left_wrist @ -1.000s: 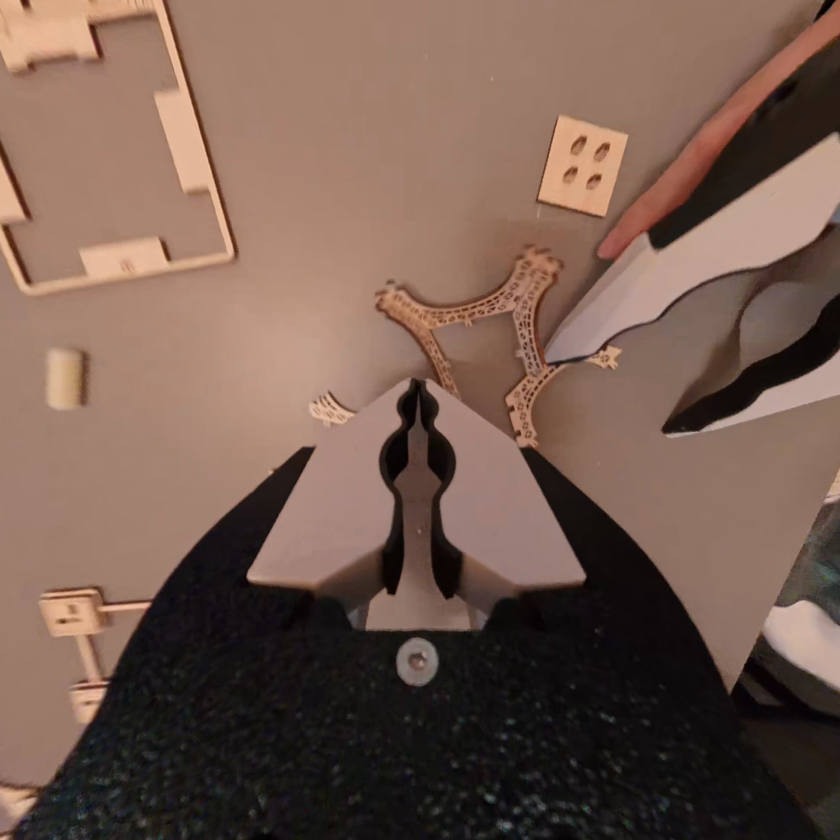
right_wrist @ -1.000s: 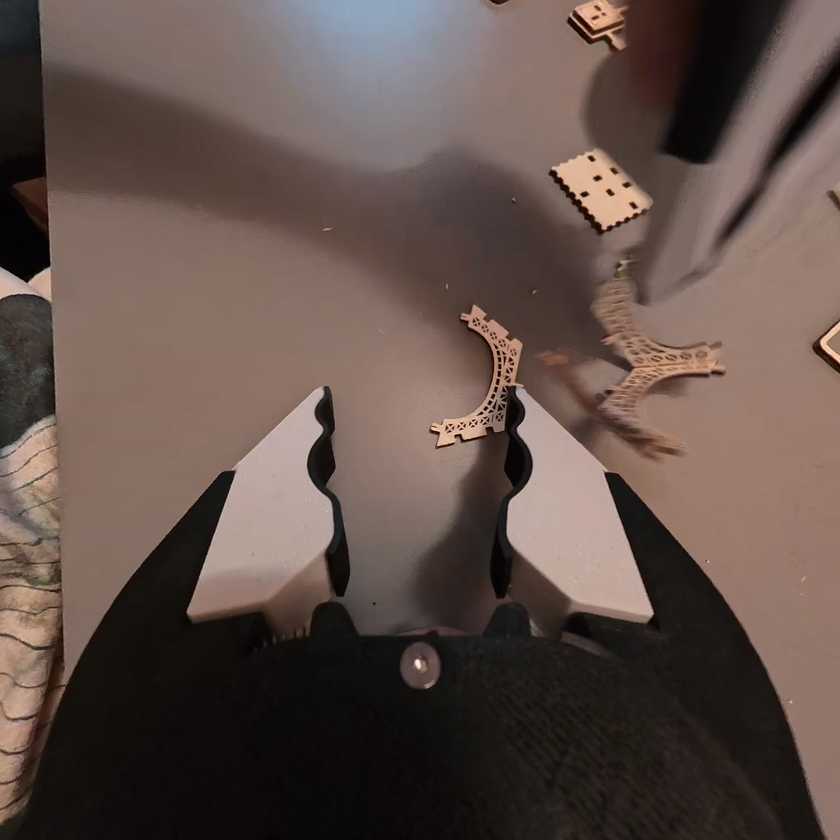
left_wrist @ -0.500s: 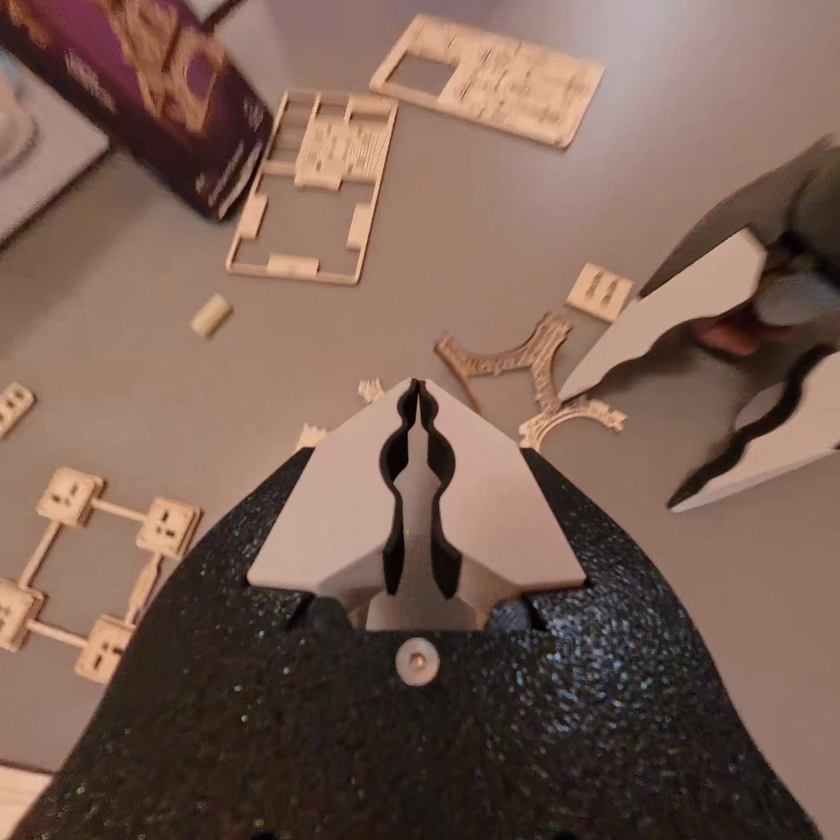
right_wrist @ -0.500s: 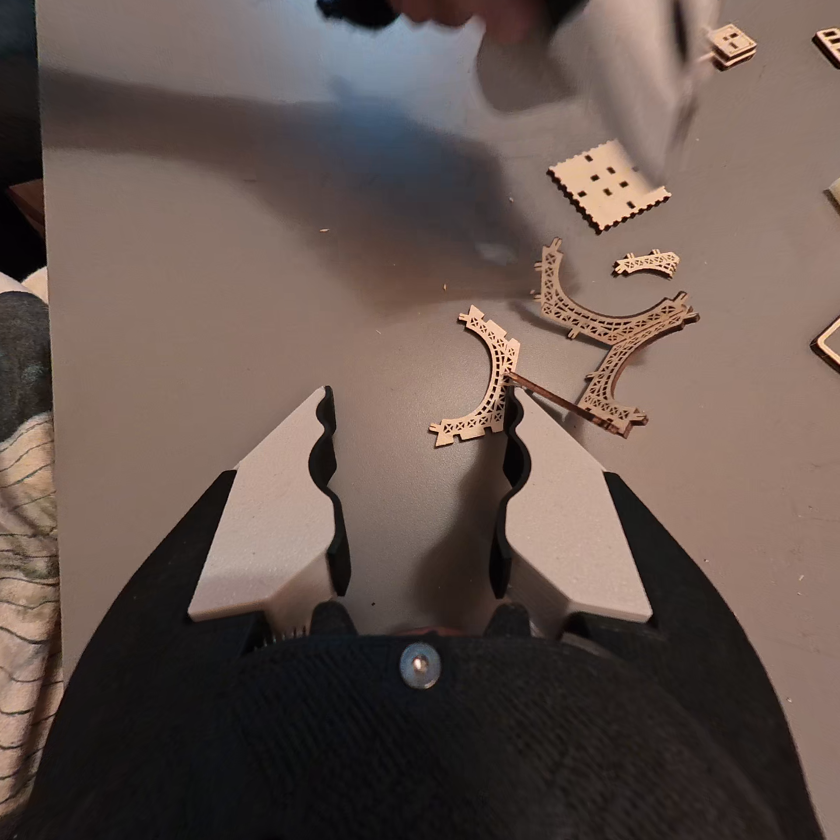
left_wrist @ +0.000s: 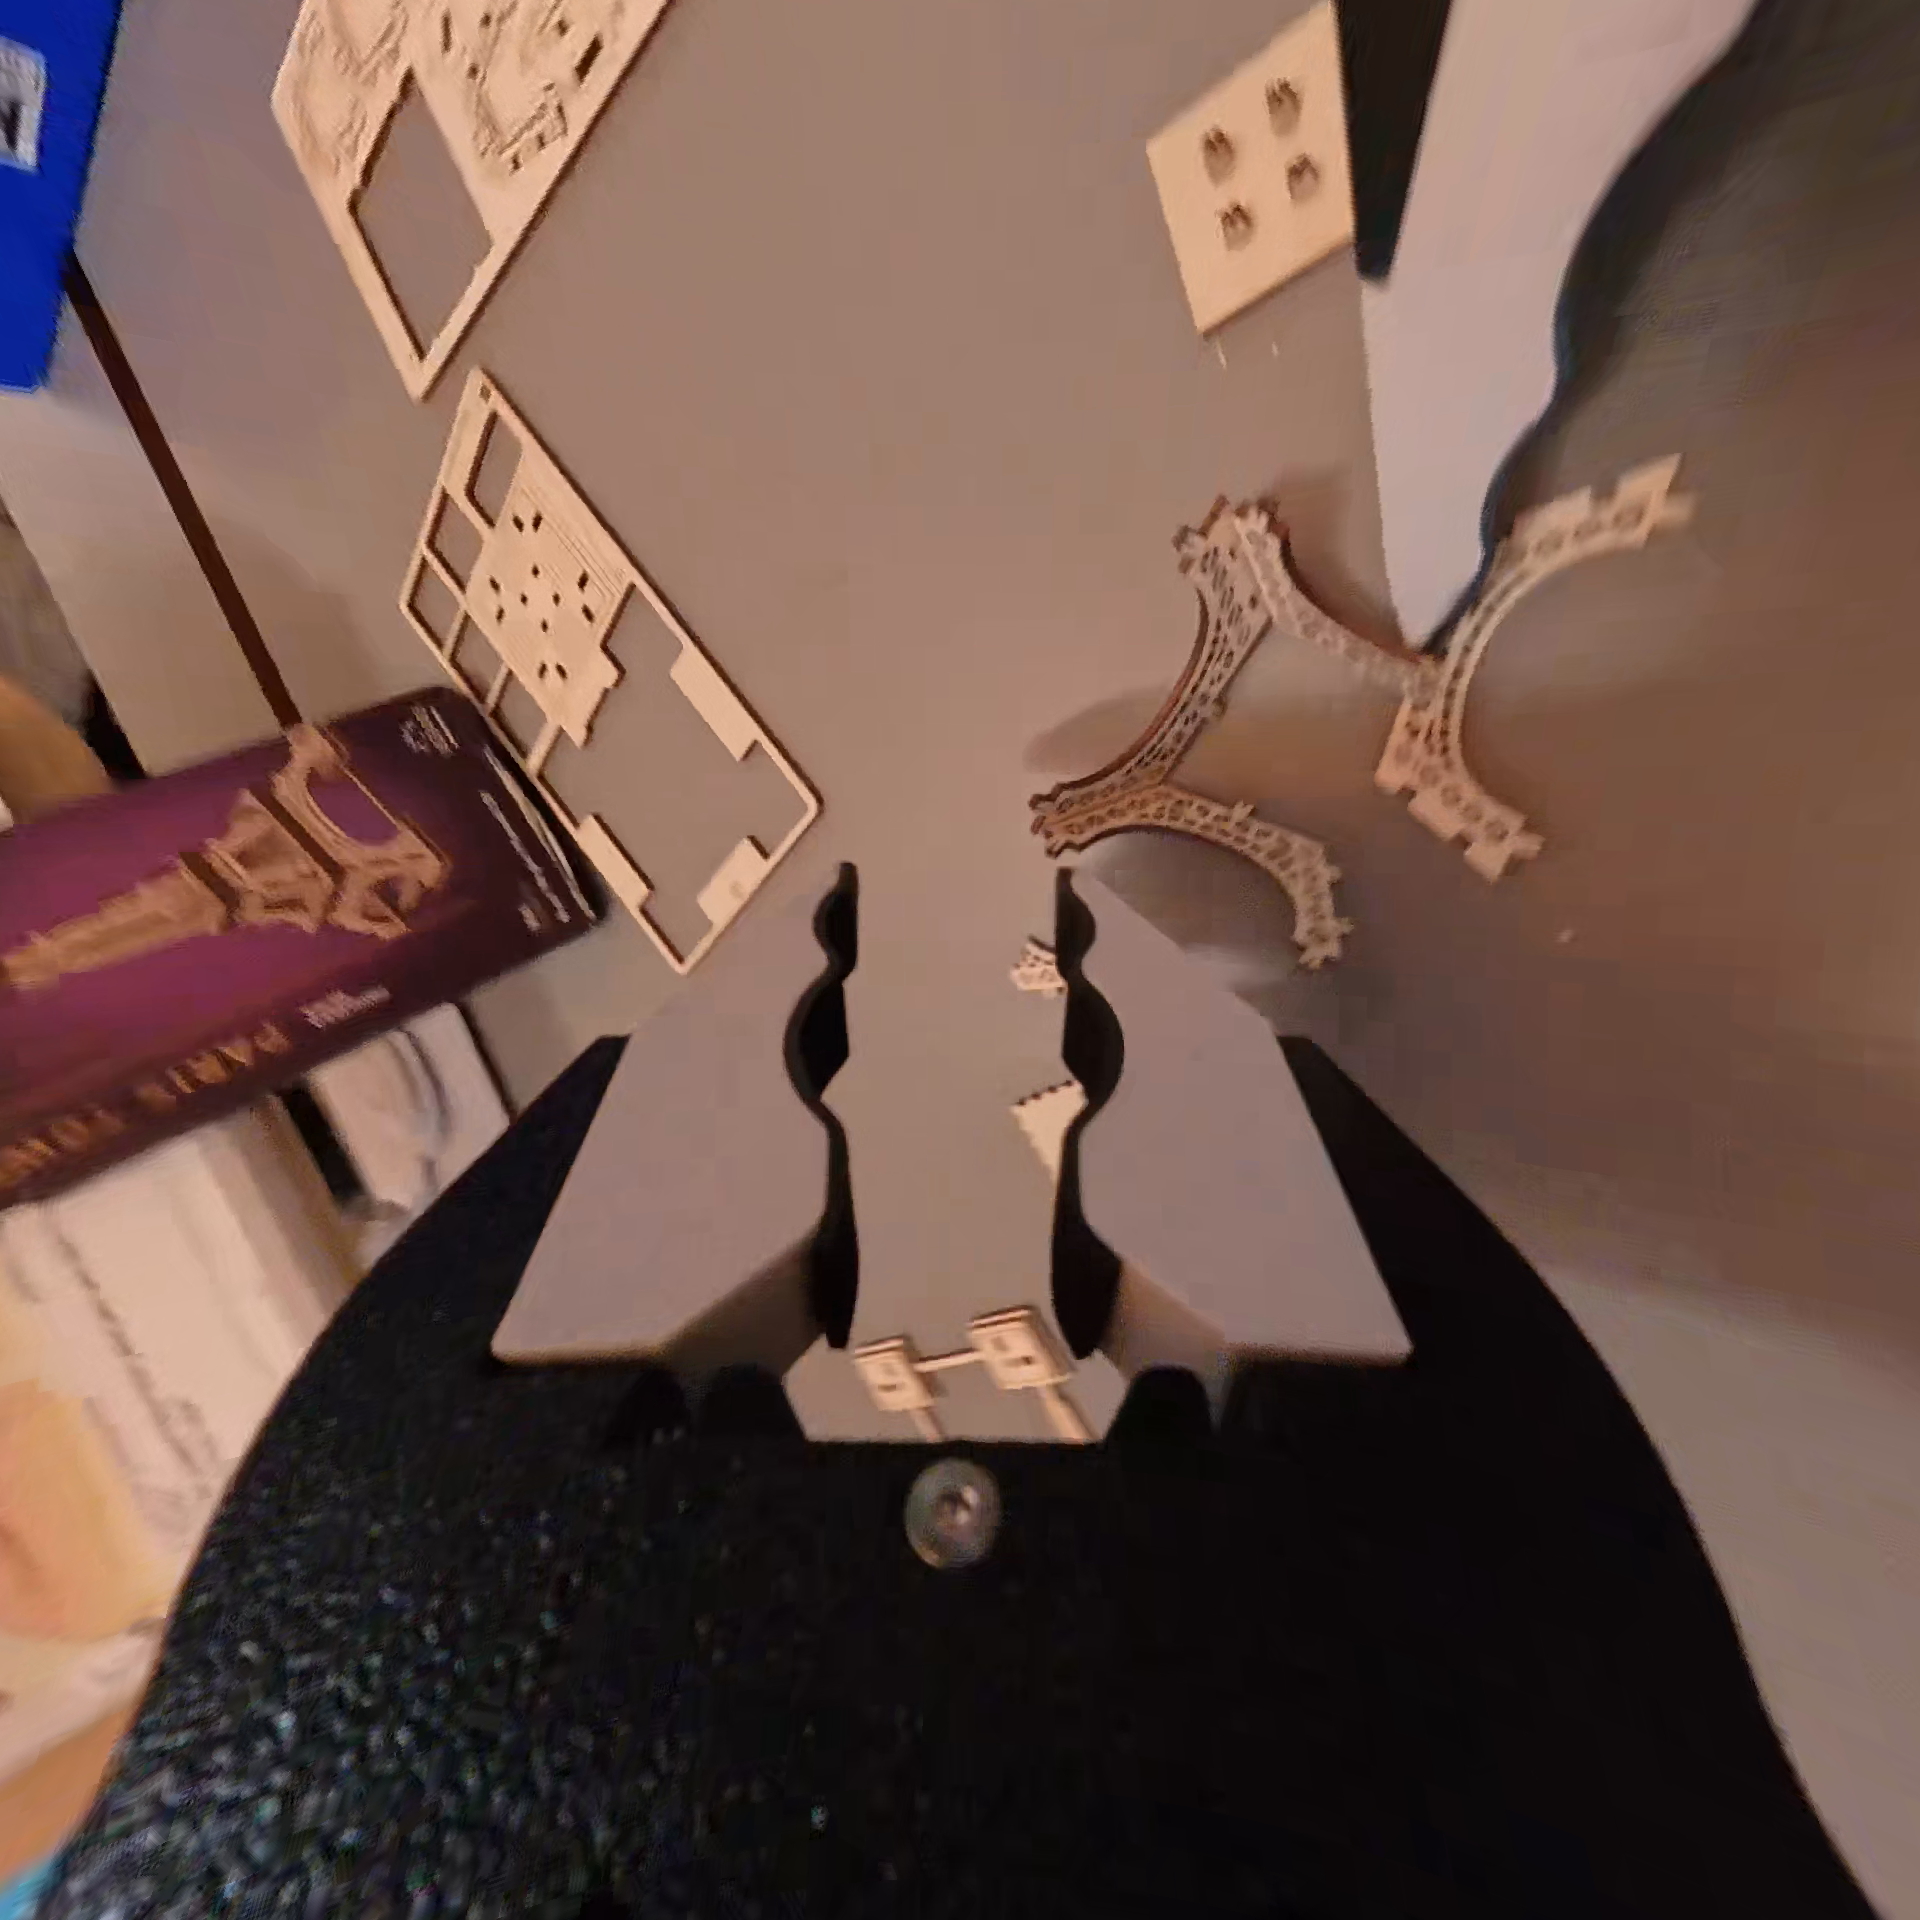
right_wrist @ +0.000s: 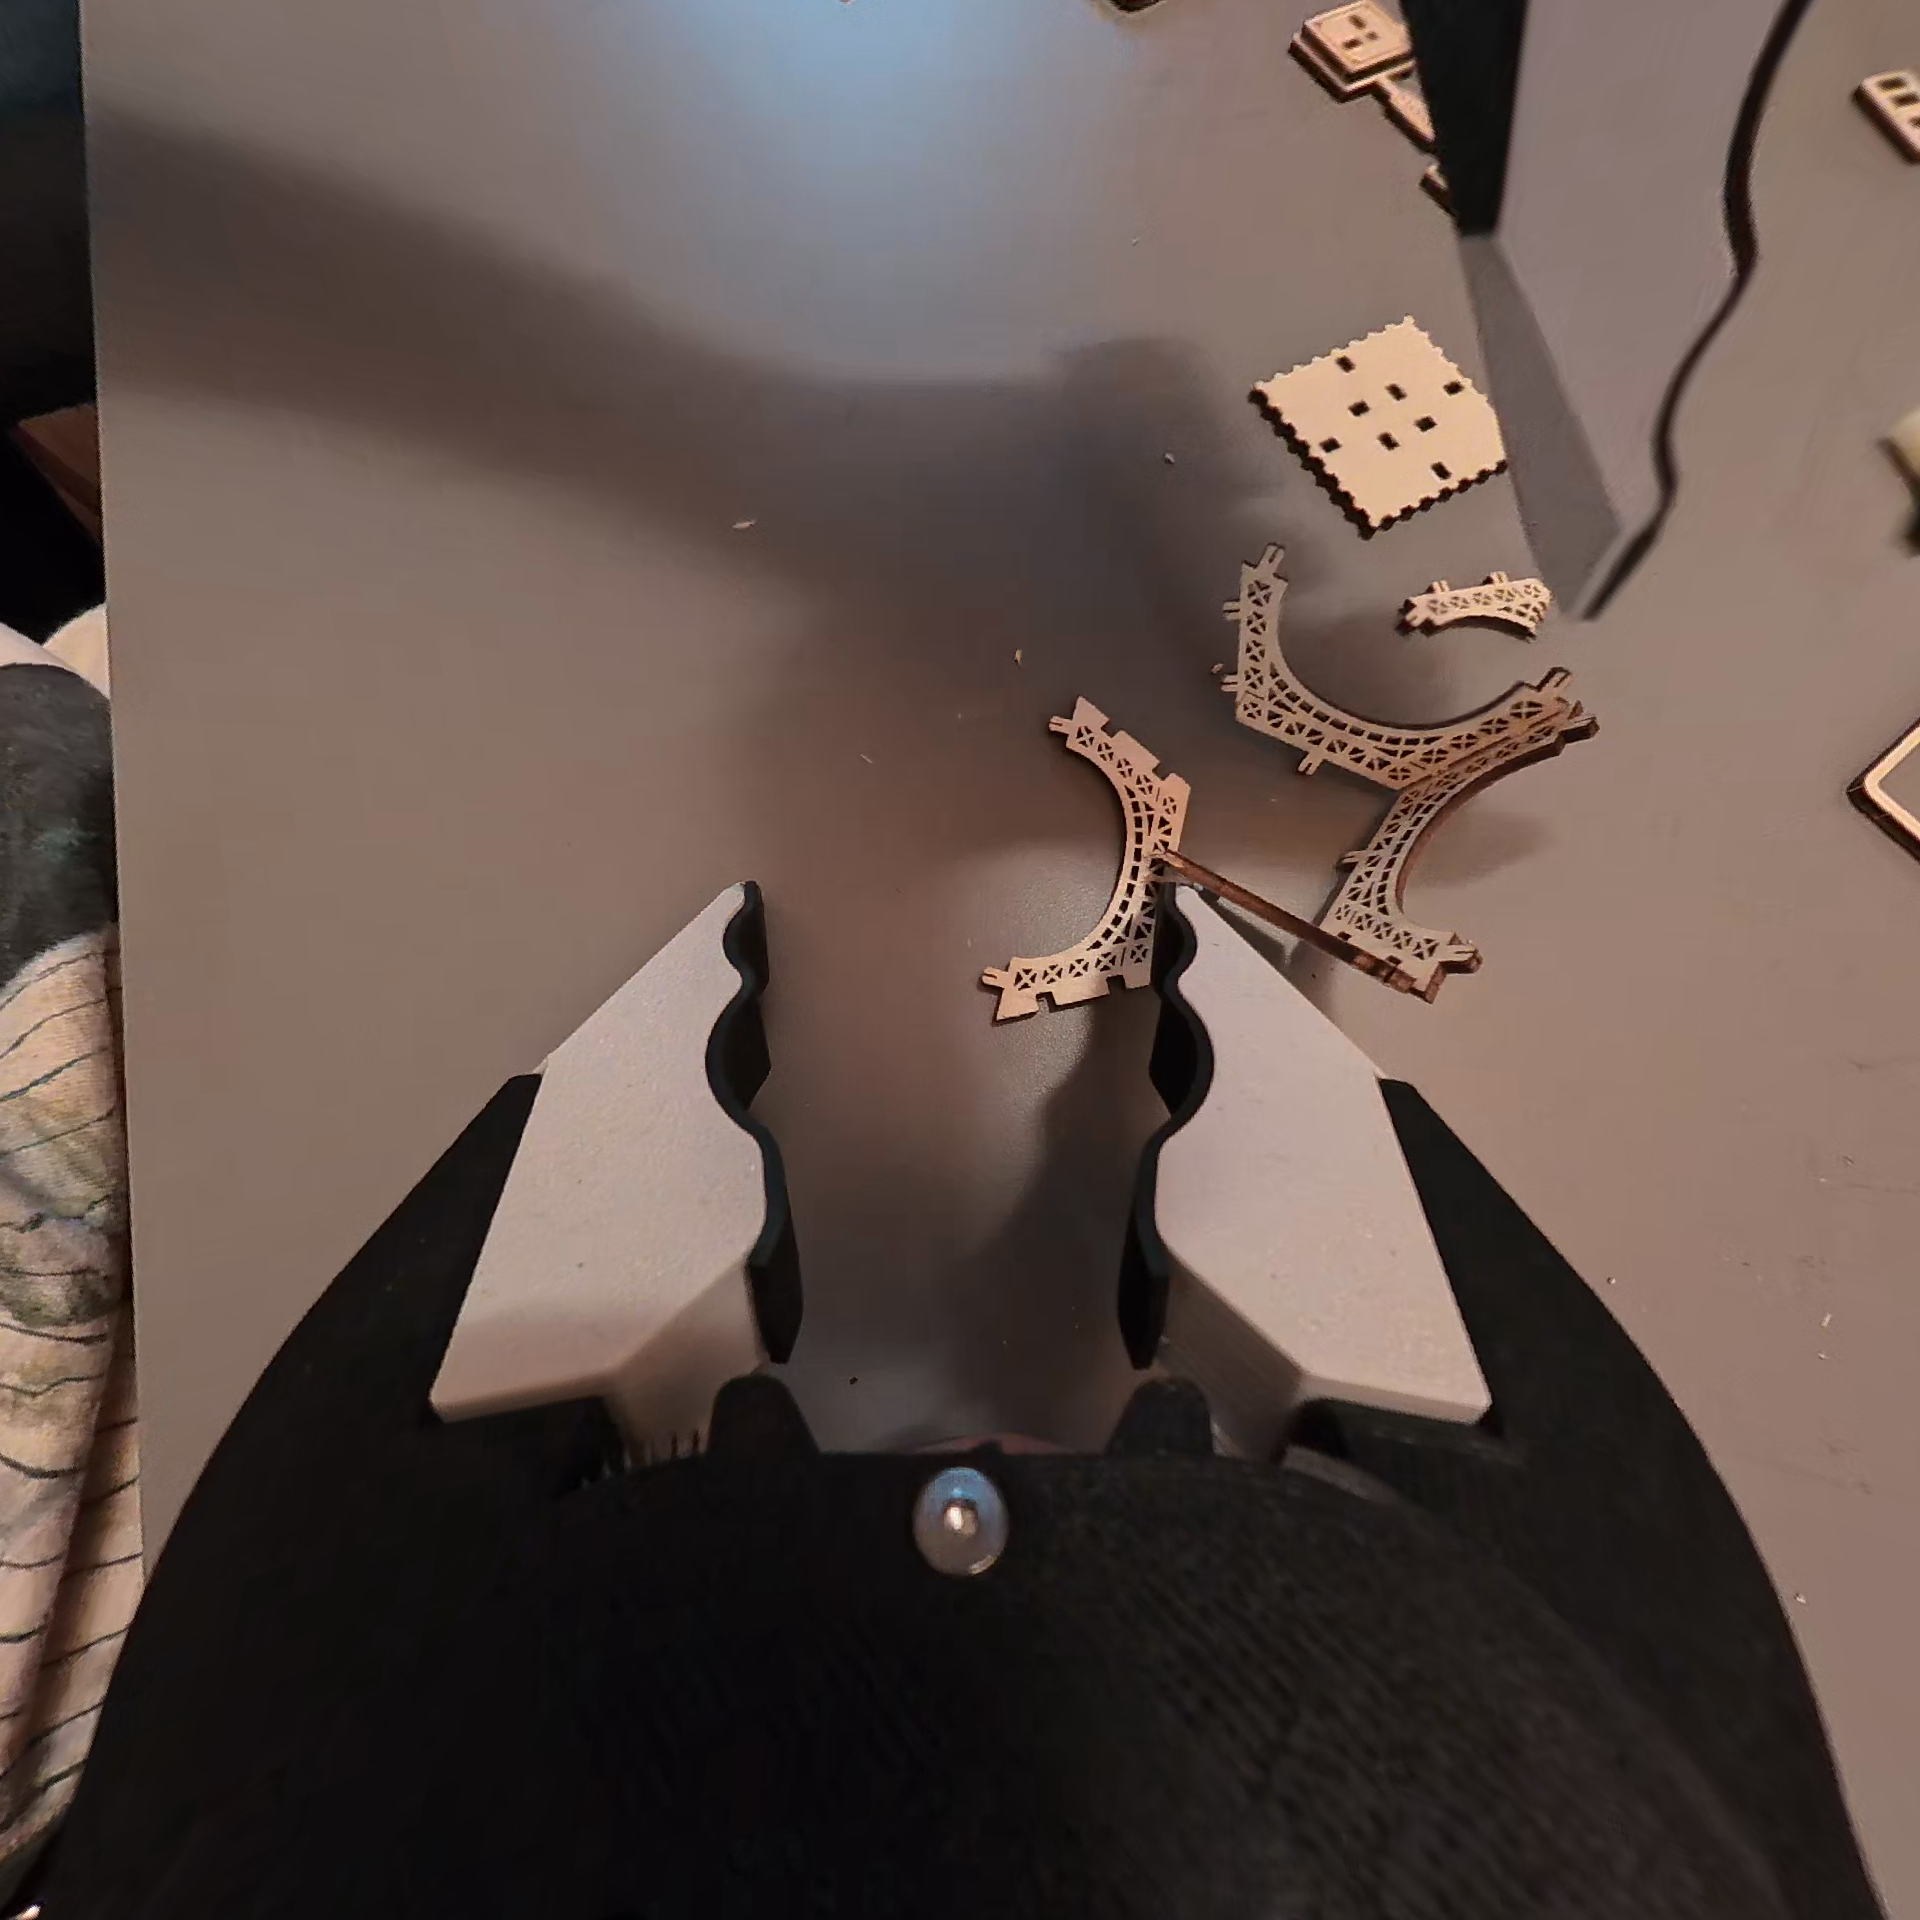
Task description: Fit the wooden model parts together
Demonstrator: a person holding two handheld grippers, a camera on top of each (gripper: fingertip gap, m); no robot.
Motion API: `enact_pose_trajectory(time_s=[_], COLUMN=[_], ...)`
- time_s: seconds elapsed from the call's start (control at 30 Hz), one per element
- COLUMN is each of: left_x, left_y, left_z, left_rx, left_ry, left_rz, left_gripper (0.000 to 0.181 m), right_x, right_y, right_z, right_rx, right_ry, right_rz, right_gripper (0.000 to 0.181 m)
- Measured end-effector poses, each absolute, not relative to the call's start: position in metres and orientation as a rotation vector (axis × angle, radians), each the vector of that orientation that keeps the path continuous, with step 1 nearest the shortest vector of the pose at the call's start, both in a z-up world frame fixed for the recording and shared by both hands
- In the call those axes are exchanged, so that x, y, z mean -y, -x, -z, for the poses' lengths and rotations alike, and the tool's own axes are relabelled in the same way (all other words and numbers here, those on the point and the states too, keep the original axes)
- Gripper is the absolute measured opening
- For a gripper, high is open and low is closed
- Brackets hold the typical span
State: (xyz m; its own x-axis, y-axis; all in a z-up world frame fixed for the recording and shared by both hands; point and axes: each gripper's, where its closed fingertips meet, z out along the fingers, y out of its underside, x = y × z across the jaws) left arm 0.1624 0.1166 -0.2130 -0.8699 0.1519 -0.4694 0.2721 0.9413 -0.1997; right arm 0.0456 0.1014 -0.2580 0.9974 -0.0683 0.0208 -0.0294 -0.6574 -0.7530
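Pale laser-cut lattice arches lie on the grey table (right_wrist: 520, 520). A joined pair of arches (right_wrist: 1382, 748) lies right of centre, with a thin strut running to a loose curved leg (right_wrist: 1122, 862). My right gripper (right_wrist: 956, 899) is open and empty; its right fingertip (right_wrist: 1174, 935) sits at the leg's edge. My left gripper (left_wrist: 956, 883) is open and empty, just left of the joined arches (left_wrist: 1195, 769). The second curved leg (left_wrist: 1455, 707) lies beyond, under the right gripper's finger (left_wrist: 1423, 416). A small curved piece (right_wrist: 1475, 603) lies near the left gripper's finger (right_wrist: 1538, 416).
A square plate with holes (right_wrist: 1382, 426) lies behind the arches, and also shows in the left wrist view (left_wrist: 1257, 177). Punched-out part sheets (left_wrist: 551, 623) and a purple box (left_wrist: 260, 883) are at the left. Small linked squares (left_wrist: 956, 1361) lie under my left gripper. Cloth (right_wrist: 52, 1143) lies off the table edge. It is some 5 centimetres from my left tips to the small curved piece (right_wrist: 1475, 603).
My left gripper was shut and is now open; it has swung round and come back over the parts. The right gripper stays open and still. The joined arches have stopped moving.
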Motion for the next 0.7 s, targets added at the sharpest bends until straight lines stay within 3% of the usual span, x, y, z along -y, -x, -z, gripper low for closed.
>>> enact_pose_trajectory(time_s=[0.03, 0.2, 0.37, 0.5, 0.7], left_x=[-0.118, -0.125, -0.123, -0.114, -0.114], left_y=[-0.166, -0.17, -0.155, -0.15, -0.153], left_z=[0.213, 0.218, 0.238, 0.25, 0.261], left_rx=[-2.608, -2.342, -2.323, -2.406, -2.591], left_ry=[-0.38, -0.925, -1.275, -1.381, -1.316], left_rz=[0.331, 0.089, -0.049, -0.085, -0.141], left_gripper=[0.039, 0.066, 0.063, 0.054, 0.021], right_x=[-0.101, -0.102, -0.101, -0.1, -0.1], right_y=[-0.046, -0.044, -0.038, -0.034, -0.033], right_z=[0.258, 0.258, 0.258, 0.259, 0.259], right_rx=[-0.067, -0.056, -0.015, 0.012, 0.025], right_ry=[2.288, 2.288, 2.293, 2.296, 2.298], right_rz=[0.06, 0.064, 0.034, 0.015, 0.007], right_gripper=[0.073, 0.075, 0.083, 0.09, 0.094])
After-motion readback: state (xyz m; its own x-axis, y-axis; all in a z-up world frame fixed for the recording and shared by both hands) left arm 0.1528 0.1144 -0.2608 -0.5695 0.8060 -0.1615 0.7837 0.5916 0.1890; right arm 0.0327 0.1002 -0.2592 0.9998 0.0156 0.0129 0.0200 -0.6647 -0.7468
